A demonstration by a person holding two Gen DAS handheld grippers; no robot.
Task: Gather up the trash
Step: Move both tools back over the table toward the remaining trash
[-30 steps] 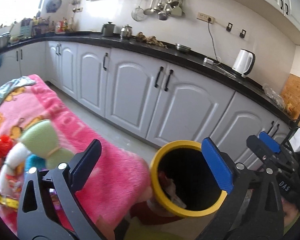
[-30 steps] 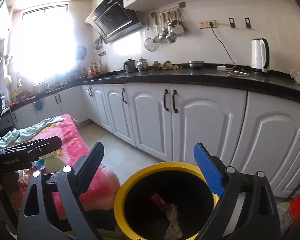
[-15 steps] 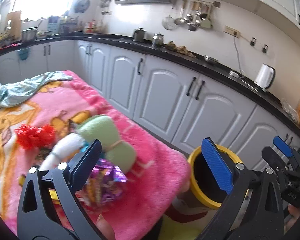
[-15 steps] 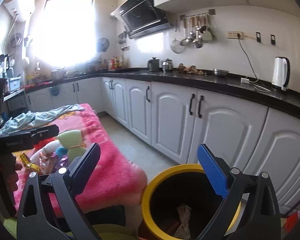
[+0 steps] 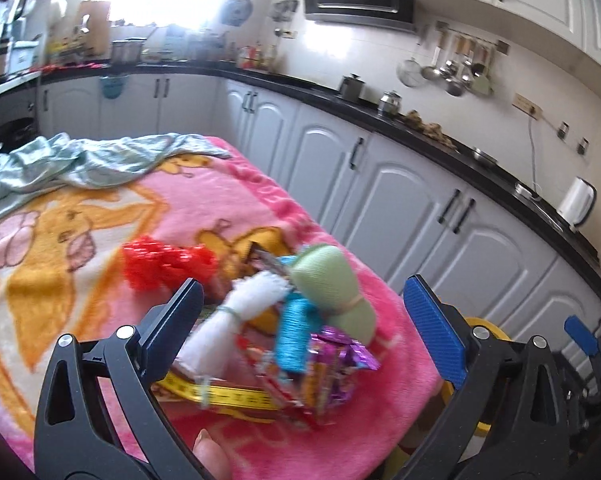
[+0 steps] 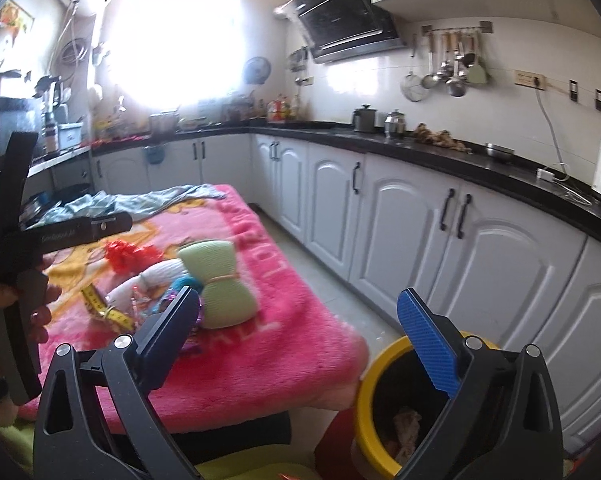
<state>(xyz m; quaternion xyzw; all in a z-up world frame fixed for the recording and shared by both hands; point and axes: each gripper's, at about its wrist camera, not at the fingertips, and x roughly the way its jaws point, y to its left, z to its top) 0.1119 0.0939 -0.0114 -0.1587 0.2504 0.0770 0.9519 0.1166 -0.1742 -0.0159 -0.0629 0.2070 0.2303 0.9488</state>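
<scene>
Both grippers — left (image 5: 300,316), right (image 6: 296,320) — are being held agape, empty; the yellow-rimmed bin (image 6: 370,384) is being partly hidden, its trash blurred.

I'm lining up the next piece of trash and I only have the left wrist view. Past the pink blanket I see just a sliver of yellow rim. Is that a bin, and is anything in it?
Observer: Yes. The round yellow-rimmed bin is open-topped, and crumpled paper scraps lie at its bottom.
Operator: Is the right gripper free?
Observer: The right gripper has just been opening. Its jaws stand wide with nothing between them.
Operator: Where does the bin stand?
Observer: Low down, just off the near corner of the pink fleece blanket.
</scene>
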